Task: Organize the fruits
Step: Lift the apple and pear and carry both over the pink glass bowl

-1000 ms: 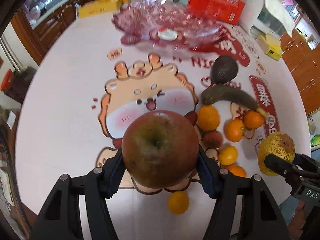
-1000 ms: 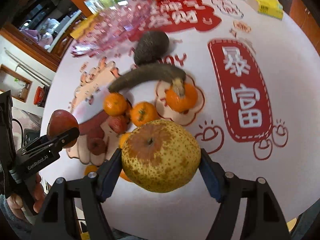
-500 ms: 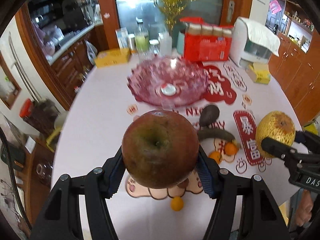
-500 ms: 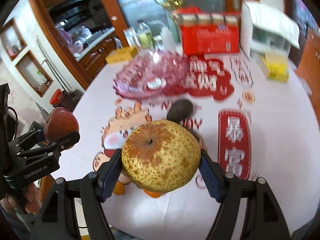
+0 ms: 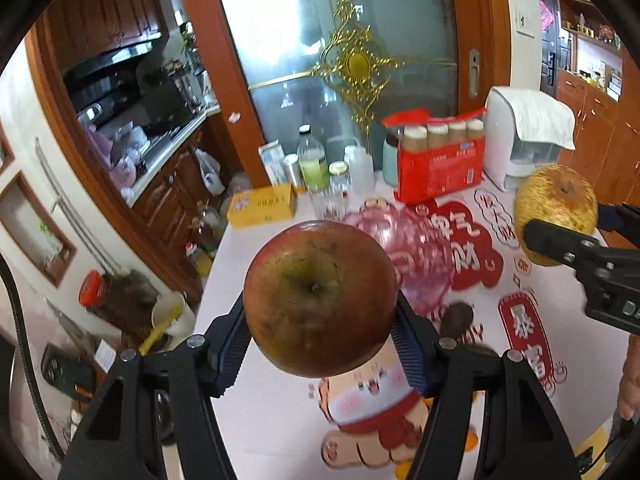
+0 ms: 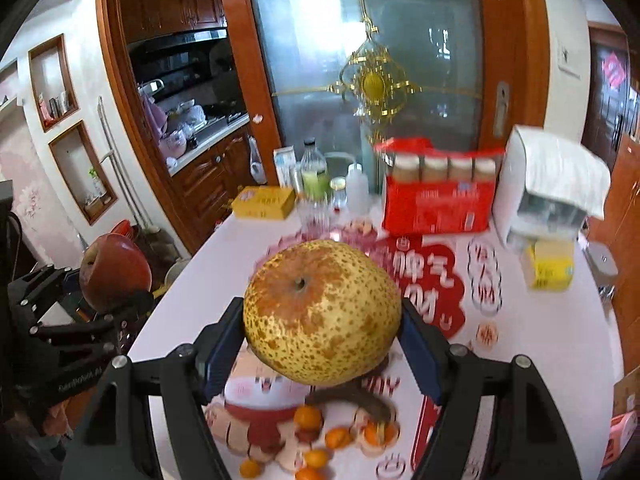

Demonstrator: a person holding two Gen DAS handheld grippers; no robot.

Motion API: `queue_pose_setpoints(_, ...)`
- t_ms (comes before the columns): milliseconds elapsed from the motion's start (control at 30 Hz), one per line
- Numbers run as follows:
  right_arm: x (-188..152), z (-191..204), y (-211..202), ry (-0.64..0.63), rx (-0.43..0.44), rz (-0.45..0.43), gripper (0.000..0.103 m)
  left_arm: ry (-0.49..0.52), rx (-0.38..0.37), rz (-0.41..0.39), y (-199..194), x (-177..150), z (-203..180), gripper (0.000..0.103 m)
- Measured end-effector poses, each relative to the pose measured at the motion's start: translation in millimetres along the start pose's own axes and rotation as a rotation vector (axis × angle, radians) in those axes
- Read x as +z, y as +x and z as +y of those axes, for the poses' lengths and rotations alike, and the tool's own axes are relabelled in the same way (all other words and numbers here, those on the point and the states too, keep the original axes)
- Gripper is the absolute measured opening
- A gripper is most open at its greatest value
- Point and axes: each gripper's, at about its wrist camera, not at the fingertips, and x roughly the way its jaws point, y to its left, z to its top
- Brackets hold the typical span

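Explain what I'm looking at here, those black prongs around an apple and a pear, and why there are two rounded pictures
There is no robot here. A person holds a hand-held gripper in each hand, and each gripper carries a wide-angle camera looking forward along its two fingers. That is why both pictures look rounded.

One picture comes from the left gripper, whose black fingers are shut on a reddish apple. The other comes from the right gripper, shut on a speckled yellow pear. Each gripper also shows at the edge of the other's picture.

Both fruits are held in the air above a white table with red printed decorations. On it lie small oranges, a dark banana, a pink glass bowl, a red carton, bottles and a yellow box.
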Motion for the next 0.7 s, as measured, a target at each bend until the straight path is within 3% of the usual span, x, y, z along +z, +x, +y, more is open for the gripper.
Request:
queue_pose_setpoints(133, 33.3, -4.2, 41.1, 0.040, -0.047, 0.012, 0.074, 0.027, -0.003, -0.009, 36.6, 32.1, 2.0, 0.064)
queue_pose_setpoints(300, 40.7, -19.8, 109.0, 0.084, -0.115, 0.084, 0.074, 0.017, -0.075, 0.042, 121.2, 48.7, 0.7, 0.064)
queue_pose_setpoints(533, 2.3, -47.3, 218.2, 0.128, -0.195, 0.246, 0.074, 0.046, -0.167, 0.165, 246.1, 28.4, -20.9, 0.064)
queue_pose_setpoints(700, -26.0, -50.4, 271.4, 0.114, -0.225, 0.340, 0.074, 0.078, -0.197, 0.249, 316.9, 5.5, -40.7, 0.064)
